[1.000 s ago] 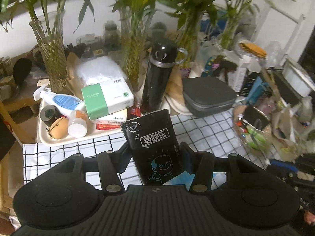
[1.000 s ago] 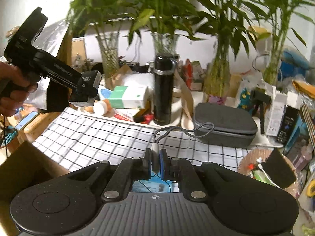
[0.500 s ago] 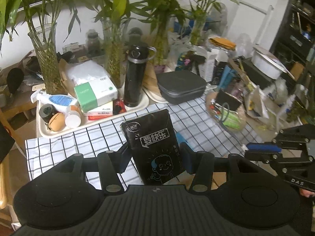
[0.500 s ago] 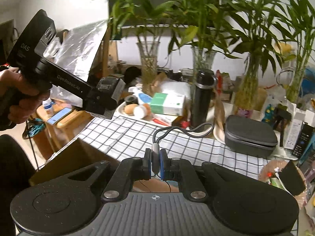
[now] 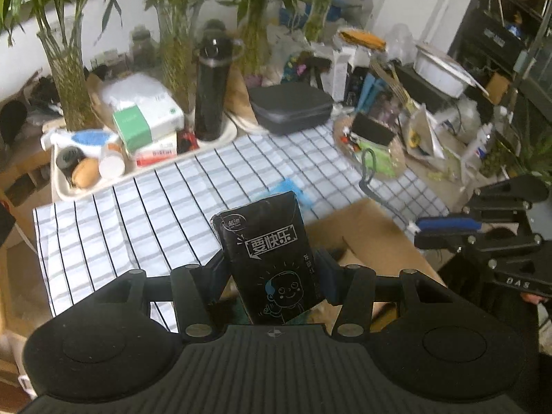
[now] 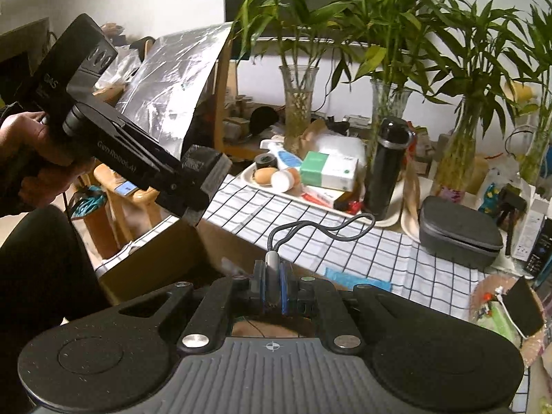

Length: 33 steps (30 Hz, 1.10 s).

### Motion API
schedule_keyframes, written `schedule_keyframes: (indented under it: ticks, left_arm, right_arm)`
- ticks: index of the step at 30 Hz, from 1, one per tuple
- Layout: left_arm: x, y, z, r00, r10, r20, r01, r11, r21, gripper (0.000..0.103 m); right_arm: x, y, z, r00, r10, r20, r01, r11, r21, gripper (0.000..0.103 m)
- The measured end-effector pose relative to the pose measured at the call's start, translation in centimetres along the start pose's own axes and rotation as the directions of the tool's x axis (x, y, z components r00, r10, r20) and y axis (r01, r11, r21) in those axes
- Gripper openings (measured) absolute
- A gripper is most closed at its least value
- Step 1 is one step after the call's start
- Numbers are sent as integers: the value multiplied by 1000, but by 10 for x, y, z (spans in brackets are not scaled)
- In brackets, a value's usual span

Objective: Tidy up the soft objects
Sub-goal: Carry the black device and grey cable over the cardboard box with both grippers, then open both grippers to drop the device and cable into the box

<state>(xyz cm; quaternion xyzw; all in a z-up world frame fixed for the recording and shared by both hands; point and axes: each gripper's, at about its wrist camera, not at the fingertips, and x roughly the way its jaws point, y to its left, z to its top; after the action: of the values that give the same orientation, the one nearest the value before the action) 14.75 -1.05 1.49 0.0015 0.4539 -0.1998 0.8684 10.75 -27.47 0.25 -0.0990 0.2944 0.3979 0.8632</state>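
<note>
Left tongs [image 5: 272, 272] around black tissue pack [image 5: 267, 253]

Lived-in home, cluttered room corner. Table [image 5: 145, 214] under white checked cloth, pushed against pale wall. Row of lucky bamboo in glass vases [image 6: 299, 103] along back. White tray [image 5: 60, 186] crowded with household bits: spray bottle [image 5: 88, 138], tissue boxes [image 5: 148, 122], small jars. Black thermos flask [image 6: 384, 169] upright beside tray, grey zip case [image 5: 291, 108] near it. Loose packets, plastic bags, boxes piled at far end. Dark shelving [image 5: 507, 31] with stored items at side. Open cardboard box [image 6: 155, 258] at table edge.
</note>
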Motion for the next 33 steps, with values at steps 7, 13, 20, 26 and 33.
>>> schedule_keyframes:
  ticks: [7,13,20,26,33]
  left_arm:
    - [10,4,-23,997,-37,-60,37,999,-9,52]
    - [17,6,-41,998,-26,-60,24,999,-34,68]
    - [10,6,-51,999,40,-26,-42,994,-96,71]
    - [3,2,-56,995,101,-6,-102,991,-82,71]
    - [-1,-4,-60,991,135,0,-134,989,-64,71]
  right_arm:
    - [-3,9,-9,1000,14,-17,-14,1000,-2,10]
    - [-4,13,-19,999,25,-28,-25,1000,13,10]
    - [-3,17,-28,998,35,-45,-35,999,7,10]
    - [-4,19,-28,999,31,-39,-31,1000,-1,10]
    - [-7,21,-23,999,37,-23,-37,999,-6,10]
